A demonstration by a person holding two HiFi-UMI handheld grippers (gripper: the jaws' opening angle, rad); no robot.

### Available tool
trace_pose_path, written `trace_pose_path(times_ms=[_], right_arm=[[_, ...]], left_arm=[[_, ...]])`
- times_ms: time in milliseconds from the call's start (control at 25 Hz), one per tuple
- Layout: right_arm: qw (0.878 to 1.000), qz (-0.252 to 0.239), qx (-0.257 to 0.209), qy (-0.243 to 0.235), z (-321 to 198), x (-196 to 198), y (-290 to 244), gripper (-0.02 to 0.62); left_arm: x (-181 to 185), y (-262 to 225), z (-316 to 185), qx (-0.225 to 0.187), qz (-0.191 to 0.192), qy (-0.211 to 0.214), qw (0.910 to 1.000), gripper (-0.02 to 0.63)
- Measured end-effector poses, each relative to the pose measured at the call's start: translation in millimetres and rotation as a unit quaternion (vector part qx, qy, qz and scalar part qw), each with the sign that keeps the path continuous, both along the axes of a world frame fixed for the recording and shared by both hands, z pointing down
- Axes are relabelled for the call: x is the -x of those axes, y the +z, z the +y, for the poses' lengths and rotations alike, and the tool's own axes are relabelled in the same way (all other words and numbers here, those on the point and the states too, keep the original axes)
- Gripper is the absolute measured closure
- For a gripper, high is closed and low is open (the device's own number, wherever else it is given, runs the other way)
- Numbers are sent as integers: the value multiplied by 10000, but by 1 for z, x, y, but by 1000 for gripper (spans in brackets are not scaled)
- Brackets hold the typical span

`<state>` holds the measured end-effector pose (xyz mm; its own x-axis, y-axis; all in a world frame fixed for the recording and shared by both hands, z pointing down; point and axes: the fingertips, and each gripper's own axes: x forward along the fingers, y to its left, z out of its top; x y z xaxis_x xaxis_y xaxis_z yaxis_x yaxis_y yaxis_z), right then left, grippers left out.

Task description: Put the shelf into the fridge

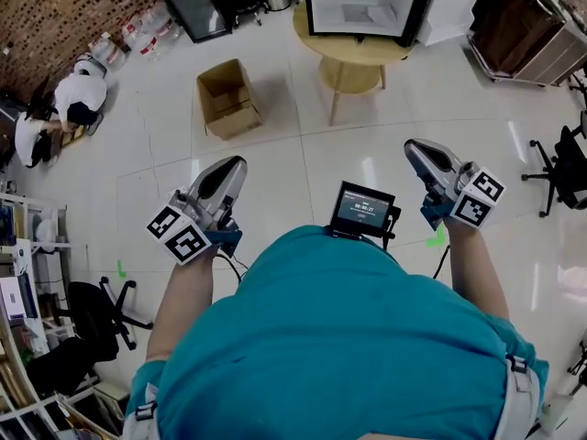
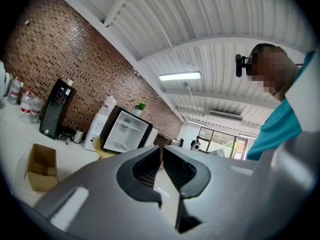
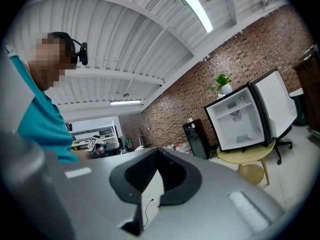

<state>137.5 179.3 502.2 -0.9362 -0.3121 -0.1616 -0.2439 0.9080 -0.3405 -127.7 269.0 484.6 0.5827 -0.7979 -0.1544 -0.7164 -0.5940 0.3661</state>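
The small fridge [image 1: 362,3] stands open on a round wooden table [image 1: 353,58] across the floor, its white inside facing me. It also shows in the left gripper view as the fridge [image 2: 125,132] and in the right gripper view as the fridge [image 3: 240,119]. No loose shelf shows in any view. My left gripper [image 1: 231,165] is held out in front of my body, jaws together and empty [image 2: 161,146]. My right gripper [image 1: 413,147] is raised alongside it, tips meeting with nothing between them [image 3: 158,148].
An open cardboard box [image 1: 227,99] lies on the floor left of the table. A black dispenser [image 1: 193,3] stands at the brick wall. Two people [image 1: 78,94] crouch far left. An office chair [image 1: 559,168] and a wooden cabinet [image 1: 523,26] are at the right.
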Motion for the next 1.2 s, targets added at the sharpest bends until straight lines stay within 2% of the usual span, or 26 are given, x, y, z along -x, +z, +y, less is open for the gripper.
trace_pose_path(times_ms=[120, 360, 600, 760, 880, 1080, 1200], right_arm=[[10000, 18, 23, 1, 13, 21, -4, 594], [9996, -115, 87, 249, 84, 111, -20, 594], [9997, 111, -75, 188, 139, 162, -28, 595], [9994, 200, -239, 138, 180, 162, -38, 595], [9986, 319, -416, 68, 193, 155, -41, 595], [9978, 386, -528, -53, 199, 146, -43, 595], [9978, 402, -512, -87, 195, 140, -41, 595]], left_arm=[[18, 2, 13, -15, -13, 26, 10000, 583], [101, 8, 81, -50, -236, 236, 9994, 583], [149, 3, 128, -173, -321, 177, 9992, 583], [155, -7, 172, -420, -189, 9, 9989, 583], [144, -6, 189, -585, -2, 42, 9983, 583], [124, -7, 199, -611, -60, -12, 9981, 583], [116, -9, 197, -657, -250, -14, 9975, 583]])
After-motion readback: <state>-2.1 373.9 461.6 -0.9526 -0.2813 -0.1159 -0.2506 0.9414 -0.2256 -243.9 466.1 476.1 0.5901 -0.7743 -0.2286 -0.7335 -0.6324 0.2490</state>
